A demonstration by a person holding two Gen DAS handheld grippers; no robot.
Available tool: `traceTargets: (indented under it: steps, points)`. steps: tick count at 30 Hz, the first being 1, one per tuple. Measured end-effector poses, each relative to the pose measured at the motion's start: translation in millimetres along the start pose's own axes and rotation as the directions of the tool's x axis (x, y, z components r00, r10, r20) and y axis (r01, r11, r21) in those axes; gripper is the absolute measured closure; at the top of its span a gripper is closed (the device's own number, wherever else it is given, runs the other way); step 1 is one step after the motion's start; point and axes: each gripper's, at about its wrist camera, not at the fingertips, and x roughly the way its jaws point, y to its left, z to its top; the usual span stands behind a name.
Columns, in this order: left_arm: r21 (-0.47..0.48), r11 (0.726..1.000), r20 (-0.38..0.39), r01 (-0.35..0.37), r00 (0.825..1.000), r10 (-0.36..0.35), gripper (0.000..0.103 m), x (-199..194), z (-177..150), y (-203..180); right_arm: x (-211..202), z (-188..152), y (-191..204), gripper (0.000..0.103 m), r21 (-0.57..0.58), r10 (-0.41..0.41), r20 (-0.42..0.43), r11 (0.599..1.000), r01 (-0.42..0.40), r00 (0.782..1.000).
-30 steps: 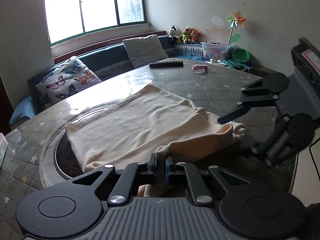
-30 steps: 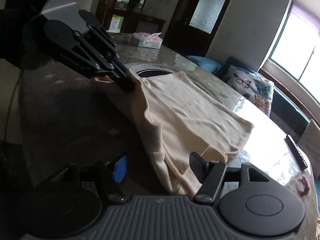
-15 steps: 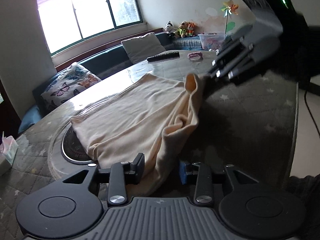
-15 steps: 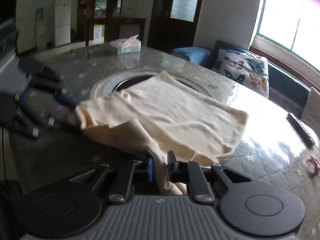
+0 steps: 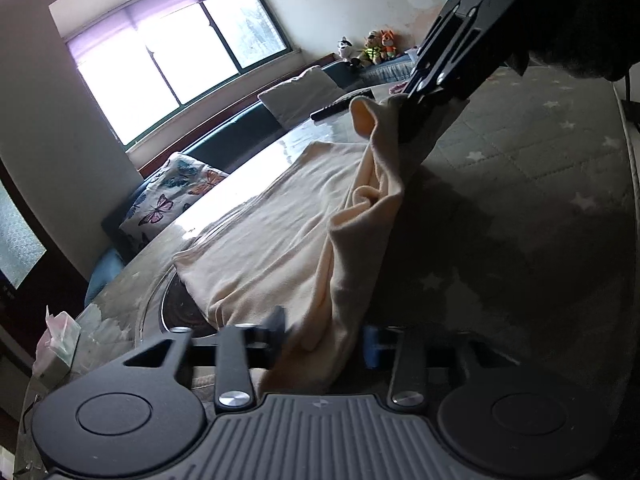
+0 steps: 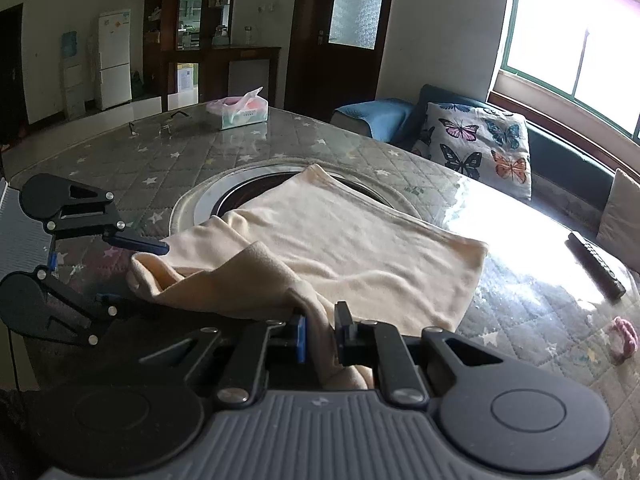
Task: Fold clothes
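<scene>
A cream garment [image 5: 280, 220] [image 6: 360, 240] lies on the round table, one long part pulled up off it. My right gripper [image 6: 320, 334] is shut on a fold of that part. It also shows at the top right of the left wrist view [image 5: 404, 108], holding the cloth raised. My left gripper [image 5: 325, 336] has the other end of the raised part hanging between its jaws. These jaws stand apart and are closing; the pads do not visibly press the cloth. From the right wrist view the left gripper [image 6: 140, 276] sits at the left, fingers above and below the cloth's end.
The table has a quilted star-pattern cover [image 6: 280, 148] and a round sunken ring [image 6: 200, 200] under the garment. On it are a tissue box [image 6: 240, 112], glasses [image 6: 160, 122], a remote [image 6: 596, 268] and a pink hair tie [image 6: 622, 338]. A bench with a butterfly pillow [image 6: 480, 144] runs behind.
My right gripper closed on the garment's near part and lifted it. My left gripper, shut on the cloth before, opened, sank a little and rolled.
</scene>
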Motion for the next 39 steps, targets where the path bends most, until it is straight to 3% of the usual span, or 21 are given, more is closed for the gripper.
traceTargets:
  steps: [2, 10, 16, 20, 25, 30, 35, 39]
  points:
    - [-0.005, 1.000, -0.001, 0.006, 1.000, -0.006, 0.091, -1, 0, 6, 0, -2, 2, 0.091, -0.003, -0.002, 0.001, 1.000, 0.002, 1.000]
    - [-0.034, 0.999, 0.043, 0.038, 0.998, -0.037, 0.093, -38, 7, 23, -22, -14, 13, 0.094, 0.016, 0.023, 0.038, 1.000, -0.024, 0.999]
    - [-0.037, 0.992, 0.037, 0.119, 0.992, -0.117, 0.093, -95, 15, 20, -71, -24, 34, 0.094, 0.045, 0.089, 0.051, 0.995, -0.092, 0.995]
    - [-0.056, 0.989, 0.038, 0.140, 0.990, -0.138, 0.093, -108, 21, 25, -102, -29, 50, 0.094, 0.041, 0.117, 0.055, 0.992, -0.119, 0.992]
    - [-0.112, 0.986, 0.049, 0.120, 0.992, -0.116, 0.093, -86, 34, 44, -99, -17, 41, 0.095, 0.044, 0.107, 0.062, 0.993, -0.110, 0.992]
    - [-0.164, 0.980, 0.025, 0.112, 0.994, -0.109, 0.093, -33, 55, 70, -66, 5, 7, 0.095, 0.102, 0.091, 0.045, 0.990, -0.095, 0.995]
    - [-0.225, 0.967, -0.048, 0.121, 0.990, -0.135, 0.092, 37, 65, 91, -22, 22, -31, 0.096, 0.167, 0.057, 0.011, 0.984, -0.058, 0.998]
    - [-0.315, 0.943, -0.111, 0.106, 0.983, -0.147, 0.087, 83, 59, 103, 20, 22, -56, 0.096, 0.260, 0.045, -0.025, 0.965, -0.037, 0.999]
